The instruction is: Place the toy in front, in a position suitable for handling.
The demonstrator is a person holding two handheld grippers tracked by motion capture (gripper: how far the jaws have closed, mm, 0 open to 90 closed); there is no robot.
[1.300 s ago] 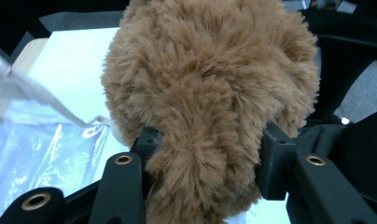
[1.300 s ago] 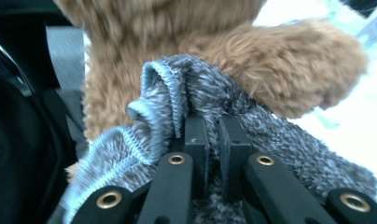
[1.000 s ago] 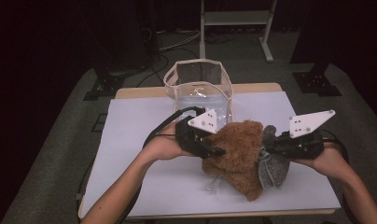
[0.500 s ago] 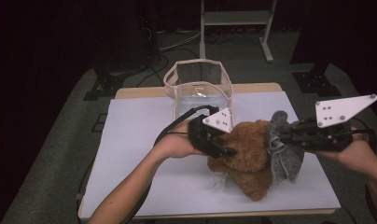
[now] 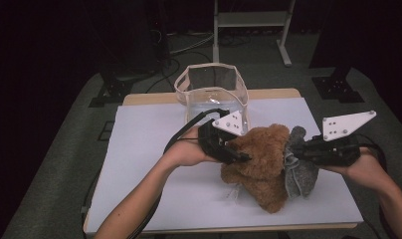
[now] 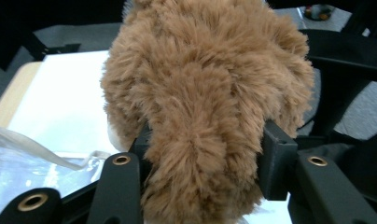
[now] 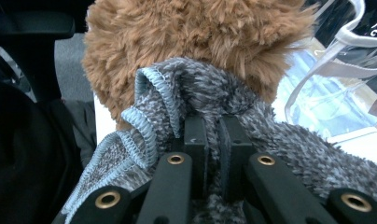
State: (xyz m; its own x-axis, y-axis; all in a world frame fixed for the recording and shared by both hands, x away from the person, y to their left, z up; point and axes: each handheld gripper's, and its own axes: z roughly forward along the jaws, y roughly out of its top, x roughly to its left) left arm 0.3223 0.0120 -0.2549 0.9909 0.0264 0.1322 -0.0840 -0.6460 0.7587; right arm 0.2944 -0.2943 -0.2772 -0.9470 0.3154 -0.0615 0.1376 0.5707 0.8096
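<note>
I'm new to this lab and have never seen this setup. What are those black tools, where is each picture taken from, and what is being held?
A person at a table holds a hand-held two-jaw tool in each hand. One camera looks down from above; one rides on each tool, looking along its jaws. The left gripper is clamped on a brown plush toy, fur bulging between its jaws. The right gripper is shut on a grey knitted garment at the toy's side. Behind them stands a clear plastic bag, open at the top.
</note>
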